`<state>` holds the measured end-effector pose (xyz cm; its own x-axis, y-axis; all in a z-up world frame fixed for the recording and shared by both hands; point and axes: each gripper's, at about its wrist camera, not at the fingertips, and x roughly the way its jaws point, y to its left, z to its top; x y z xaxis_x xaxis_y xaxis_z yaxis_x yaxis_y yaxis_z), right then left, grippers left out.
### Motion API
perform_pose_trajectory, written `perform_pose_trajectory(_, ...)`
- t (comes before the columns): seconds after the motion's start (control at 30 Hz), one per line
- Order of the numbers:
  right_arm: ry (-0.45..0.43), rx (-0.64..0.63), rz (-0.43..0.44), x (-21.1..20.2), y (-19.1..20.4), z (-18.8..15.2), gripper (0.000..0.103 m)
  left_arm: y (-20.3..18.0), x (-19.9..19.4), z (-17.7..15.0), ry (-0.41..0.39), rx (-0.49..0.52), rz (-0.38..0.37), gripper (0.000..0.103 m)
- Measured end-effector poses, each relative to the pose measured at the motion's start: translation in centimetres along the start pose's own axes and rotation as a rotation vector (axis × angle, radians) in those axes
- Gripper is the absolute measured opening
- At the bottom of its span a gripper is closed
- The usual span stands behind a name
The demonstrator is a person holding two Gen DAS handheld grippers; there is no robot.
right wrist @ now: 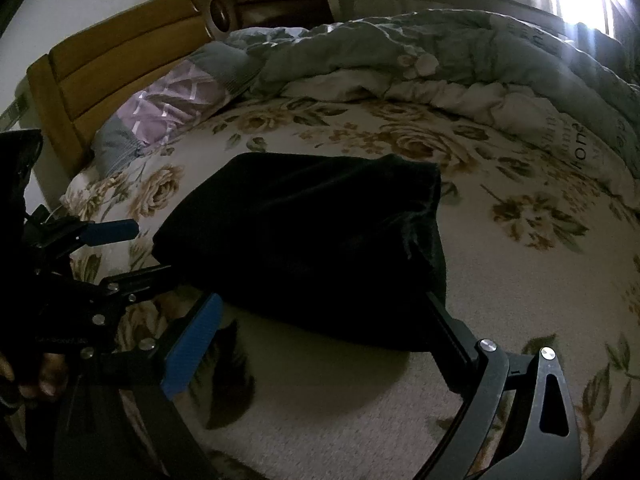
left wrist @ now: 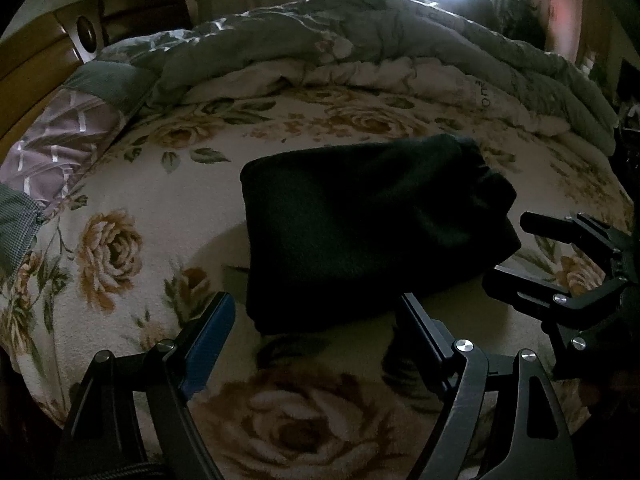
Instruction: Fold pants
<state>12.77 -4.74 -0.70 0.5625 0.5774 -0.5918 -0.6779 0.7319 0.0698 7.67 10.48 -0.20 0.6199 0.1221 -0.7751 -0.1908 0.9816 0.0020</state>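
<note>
Both tongs, left (left wrist: 316,316) and right (right wrist: 324,312), gape wide, holding nothing, just short of the folded pants (left wrist: 372,224) on the bed (left wrist: 132,304). Duvet (left wrist: 360,40) bunched behind; right view shows more headboard (right wrist: 116,64).

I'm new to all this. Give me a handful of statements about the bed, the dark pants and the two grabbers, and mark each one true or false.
1. The pants lie in a folded bundle on the flowered bedspread. True.
2. The left gripper is clamped on the pants. False: its jaws stand open and hold nothing.
3. The right gripper is open. True.
4. The bundle is a pale colour. False: it is very dark, nearly black.
5. A rumpled grey quilt is piled along the far side of the bed. True.
6. The pillow lies on top of the pants. False: it sits apart, by the headboard.
</note>
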Motion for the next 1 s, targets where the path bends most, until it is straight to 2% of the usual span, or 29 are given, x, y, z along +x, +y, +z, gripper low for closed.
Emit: perform_pose_trajectory(1.0, -0.026, 0.007, -0.005, -0.6, -1.2, 1.1, 0.096, 0.4, -0.6, 1.0, -0.021, -0.008, -0.008, 0.083)
